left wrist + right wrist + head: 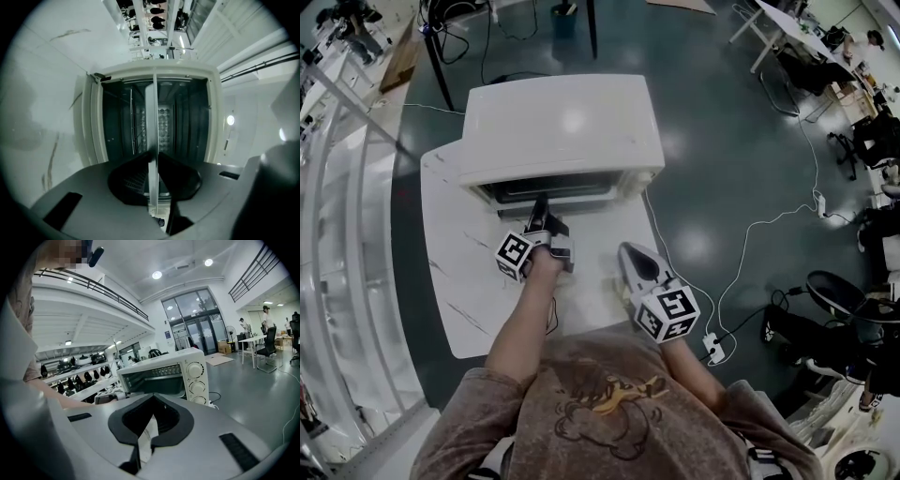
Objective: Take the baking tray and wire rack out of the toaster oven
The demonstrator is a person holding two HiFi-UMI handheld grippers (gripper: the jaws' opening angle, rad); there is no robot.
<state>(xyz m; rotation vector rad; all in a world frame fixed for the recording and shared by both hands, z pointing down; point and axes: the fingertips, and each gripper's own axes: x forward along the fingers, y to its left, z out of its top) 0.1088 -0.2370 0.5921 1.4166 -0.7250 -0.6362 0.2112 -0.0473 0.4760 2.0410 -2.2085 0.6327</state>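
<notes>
The white toaster oven (562,122) stands on a white table (459,281) with its dark mouth facing me. My left gripper (540,208) reaches level into that mouth. In the left gripper view, rolled on its side, the baking tray (151,117) shows edge-on as a thin pale strip, and my left gripper (153,157) is shut on its front edge. The wire rack (136,124) sits just beside the tray inside the oven. My right gripper (628,251) rests to the right over the table, shut and empty; it (153,398) looks at the oven (159,371) from the side.
The oven's three knobs (197,378) are on its right side. A white cable runs off the table to a power strip (712,349) on the floor at right. The table's right edge lies close to my right gripper. Desks and chairs stand far off.
</notes>
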